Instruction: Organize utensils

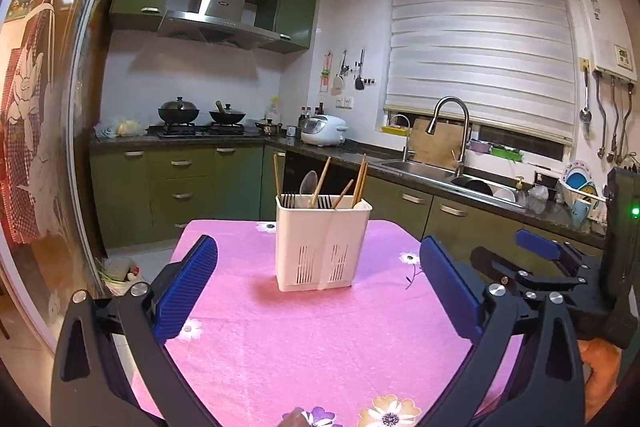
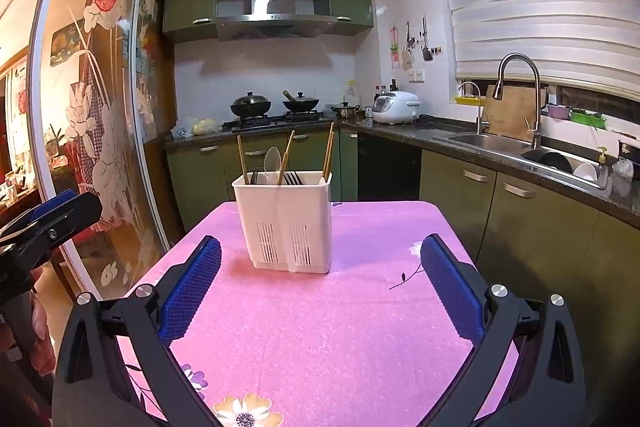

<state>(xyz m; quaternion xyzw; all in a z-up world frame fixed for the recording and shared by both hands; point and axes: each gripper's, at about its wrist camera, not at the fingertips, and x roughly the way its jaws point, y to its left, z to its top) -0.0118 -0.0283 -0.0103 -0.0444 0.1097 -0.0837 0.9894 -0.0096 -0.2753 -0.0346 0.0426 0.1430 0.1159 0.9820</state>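
Observation:
A white utensil holder (image 1: 322, 243) stands upright on the pink flowered tablecloth (image 1: 304, 339), near the table's far end. It holds wooden chopsticks (image 1: 320, 183), dark forks (image 1: 289, 201) and a pale spoon (image 1: 309, 183). It also shows in the right wrist view (image 2: 286, 223), with chopsticks (image 2: 286, 157) and spoon (image 2: 272, 159). My left gripper (image 1: 318, 287) is open and empty, short of the holder. My right gripper (image 2: 320, 289) is open and empty, also short of it. The right gripper shows at the right edge of the left wrist view (image 1: 536, 251).
Green kitchen cabinets (image 1: 192, 187) and a dark counter with stove (image 1: 200, 129), rice cooker (image 1: 323, 131) and sink (image 1: 424, 167) run behind and to the right. A glass sliding door (image 2: 100, 131) stands at the left. The table edge (image 2: 460, 227) drops off at right.

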